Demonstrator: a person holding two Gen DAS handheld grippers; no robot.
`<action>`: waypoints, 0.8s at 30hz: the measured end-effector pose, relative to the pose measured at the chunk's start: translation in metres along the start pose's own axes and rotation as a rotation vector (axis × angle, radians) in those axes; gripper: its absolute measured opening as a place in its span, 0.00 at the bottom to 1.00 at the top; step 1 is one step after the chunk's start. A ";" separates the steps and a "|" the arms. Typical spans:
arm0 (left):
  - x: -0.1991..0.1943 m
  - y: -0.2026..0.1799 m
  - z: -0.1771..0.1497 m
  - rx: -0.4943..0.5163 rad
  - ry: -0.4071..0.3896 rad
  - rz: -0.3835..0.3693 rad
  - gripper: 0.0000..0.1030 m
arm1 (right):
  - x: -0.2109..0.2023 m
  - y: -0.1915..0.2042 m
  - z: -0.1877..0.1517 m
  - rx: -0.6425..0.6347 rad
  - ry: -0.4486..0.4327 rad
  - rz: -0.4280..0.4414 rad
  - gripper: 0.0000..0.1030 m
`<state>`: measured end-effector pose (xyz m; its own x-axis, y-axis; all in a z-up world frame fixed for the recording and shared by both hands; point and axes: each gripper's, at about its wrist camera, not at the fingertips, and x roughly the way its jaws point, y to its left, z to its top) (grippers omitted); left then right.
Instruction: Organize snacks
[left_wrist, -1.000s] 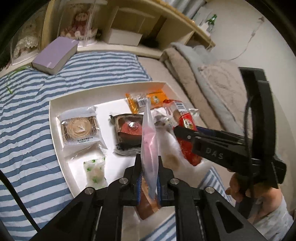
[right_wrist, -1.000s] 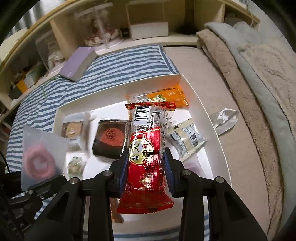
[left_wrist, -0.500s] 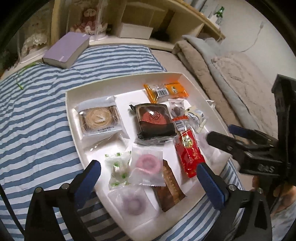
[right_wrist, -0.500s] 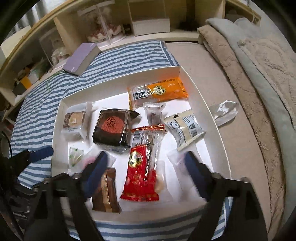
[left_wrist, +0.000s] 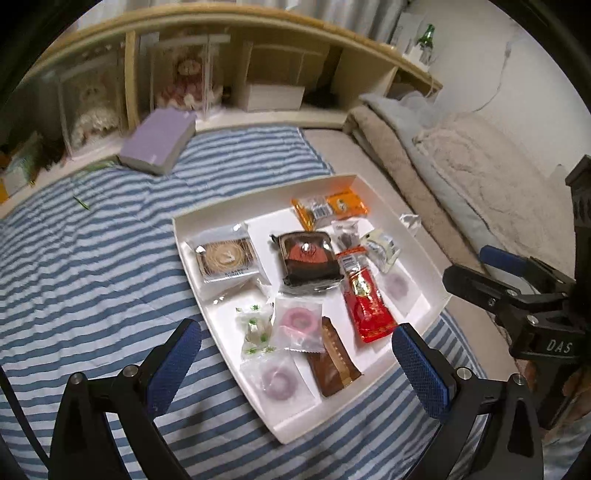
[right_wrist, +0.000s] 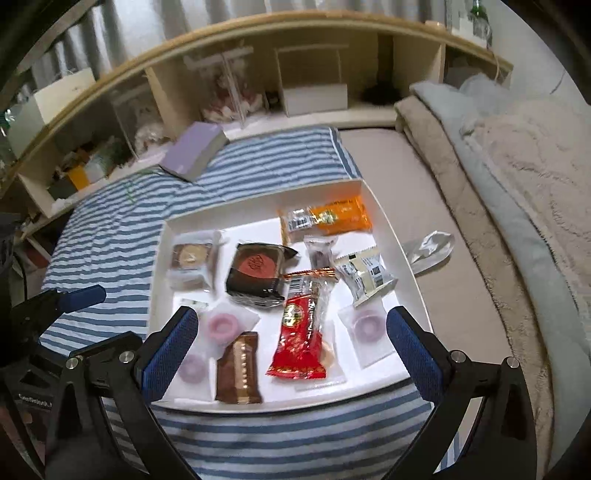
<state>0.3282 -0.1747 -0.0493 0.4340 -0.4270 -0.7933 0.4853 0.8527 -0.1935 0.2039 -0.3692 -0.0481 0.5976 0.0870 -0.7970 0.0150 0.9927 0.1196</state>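
We hold the left gripper (left_wrist: 295, 352) with its jaws spread wide and nothing between them, above the near edge of the tray (left_wrist: 207, 221); the right gripper (right_wrist: 290, 338) is likewise wide open and empty over the same edge. All snacks lie inside the tray, which rests on the striped bed cover (left_wrist: 92, 258), so we judge the step in hand to be choosing the next packet to shift or withdrawing clear. To do it well, we keep both grippers high enough that the blue textured pads (left_wrist: 173, 365) do not drag the loose wrappers, and we approach one packet at a time, closing across its narrow width. The long red packet (right_wrist: 301, 328) is glossy foil, crimped at both ends, and overlaps a clear pouch; we would likely grip it mid-length to avoid sliding. The pink ring sweet (left_wrist: 297, 321) sits in a thin, clear, limp pouch that partly covers the brown bar (left_wrist: 332, 362), so we lift it by an edge. The dark square cake (left_wrist: 308, 260) is in a stiffer wrapper with a raised form. The tray is shallow white card with low upright walls; pressing on a wall may tip it on the soft bedding. One crumpled silvery wrapper (right_wrist: 428, 245) lies outside, just beside the right wall.
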 end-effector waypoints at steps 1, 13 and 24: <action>-0.008 -0.002 -0.001 0.002 -0.010 0.007 1.00 | -0.009 0.002 -0.001 -0.003 -0.014 0.001 1.00; -0.109 -0.022 -0.033 0.016 -0.135 0.044 1.00 | -0.088 0.011 -0.024 -0.027 -0.128 -0.007 1.00; -0.169 -0.038 -0.086 0.064 -0.252 0.109 1.00 | -0.135 0.012 -0.056 -0.040 -0.222 -0.043 1.00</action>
<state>0.1712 -0.1089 0.0421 0.6574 -0.4017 -0.6375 0.4686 0.8805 -0.0715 0.0787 -0.3639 0.0274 0.7590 0.0281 -0.6505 0.0151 0.9980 0.0608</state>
